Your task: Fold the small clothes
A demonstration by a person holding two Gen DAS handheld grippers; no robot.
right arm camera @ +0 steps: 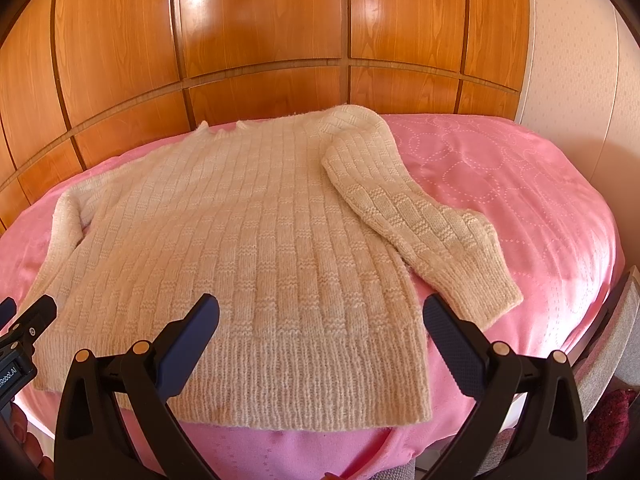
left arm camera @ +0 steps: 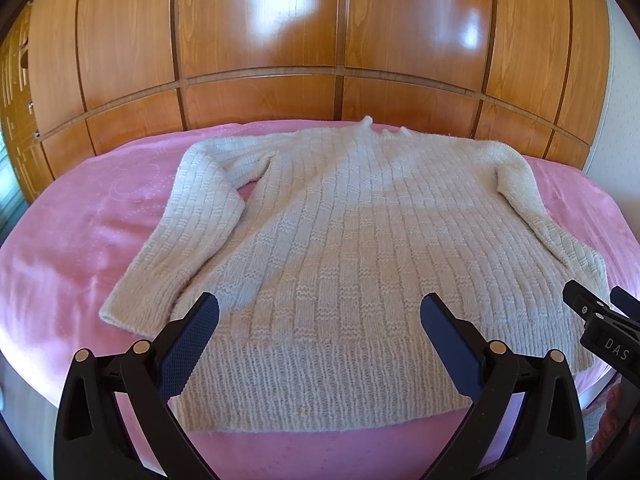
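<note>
both claws, left claw (left arm camera: 320, 316) and right claw (right arm camera: 320, 316), are spread wide and hold nothing. one cream sweater (left arm camera: 340, 248) lies flat on the pink bed (left arm camera: 72, 248), its hem at the near edge.

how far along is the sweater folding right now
Done: the cream knit sweater lies spread flat on the pink bedspread, its sleeves angled down beside the body. In hand: nothing; the left gripper and the right gripper hover over the ribbed hem, jaws open and empty. Left: every fold, starting probably with the right sleeve and the left sleeve.
</note>
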